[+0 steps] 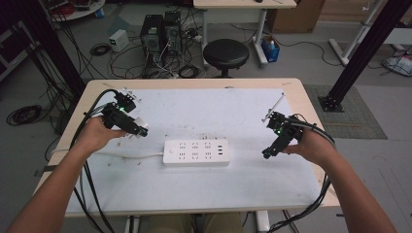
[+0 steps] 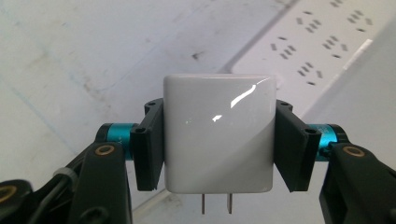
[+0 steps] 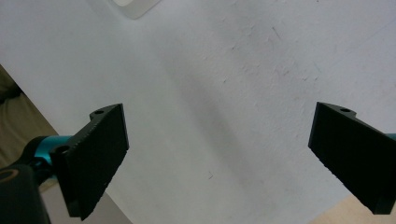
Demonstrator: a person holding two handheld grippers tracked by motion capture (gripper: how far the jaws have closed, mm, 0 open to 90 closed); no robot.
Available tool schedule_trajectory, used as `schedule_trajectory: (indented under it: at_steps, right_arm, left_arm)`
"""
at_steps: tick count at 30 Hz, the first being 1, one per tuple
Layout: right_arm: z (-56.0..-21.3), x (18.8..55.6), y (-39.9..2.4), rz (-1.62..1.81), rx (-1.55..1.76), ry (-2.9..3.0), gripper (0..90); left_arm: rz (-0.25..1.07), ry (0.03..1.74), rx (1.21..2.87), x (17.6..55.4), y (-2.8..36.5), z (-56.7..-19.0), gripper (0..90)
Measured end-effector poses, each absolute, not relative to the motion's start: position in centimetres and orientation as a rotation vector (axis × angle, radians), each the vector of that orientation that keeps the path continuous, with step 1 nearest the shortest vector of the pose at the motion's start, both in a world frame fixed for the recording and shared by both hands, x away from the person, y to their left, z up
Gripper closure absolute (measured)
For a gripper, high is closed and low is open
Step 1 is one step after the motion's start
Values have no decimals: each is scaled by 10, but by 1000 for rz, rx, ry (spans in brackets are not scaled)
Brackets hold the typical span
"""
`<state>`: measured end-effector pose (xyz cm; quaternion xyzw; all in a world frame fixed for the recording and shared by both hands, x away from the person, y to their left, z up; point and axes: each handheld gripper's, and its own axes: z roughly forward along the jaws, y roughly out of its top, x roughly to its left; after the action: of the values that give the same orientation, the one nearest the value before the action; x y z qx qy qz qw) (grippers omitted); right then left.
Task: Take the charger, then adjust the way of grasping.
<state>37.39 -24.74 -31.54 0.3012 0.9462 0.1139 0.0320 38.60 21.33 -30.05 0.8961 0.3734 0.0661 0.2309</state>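
Two prongs are pointing back toward the camera as the left tongs point(image 2: 218, 147) are clamping the white charger point(image 2: 218, 140) by its side faces, held above the counter point(image 1: 252, 187) left of the power strip point(image 1: 196, 152). Plugging in likely calls for turning those prongs downward, then squaring them over a socket. The right tongs point(image 3: 219, 158) are hanging wide apart, empty, over bare counter.
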Motion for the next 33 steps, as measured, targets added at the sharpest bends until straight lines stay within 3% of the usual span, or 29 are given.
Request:
schedule_trajectory:
  at_steps: [8, 24, 33]
  right_arm:
    - [-312, 372, -245, 404, 980, 2895, 43]
    - [-313, 376, -240, 509, 1207, 2831, 43]
    - [-310, 375, -233, 863, 1370, 2833, 43]
  left_arm:
    - [190, 817, 2510, 367, 204, -295, 426]
    - [188, 595, 2510, 355, 186, -290, 425]
    - [212, 436, 2471, 347, 161, -288, 425]
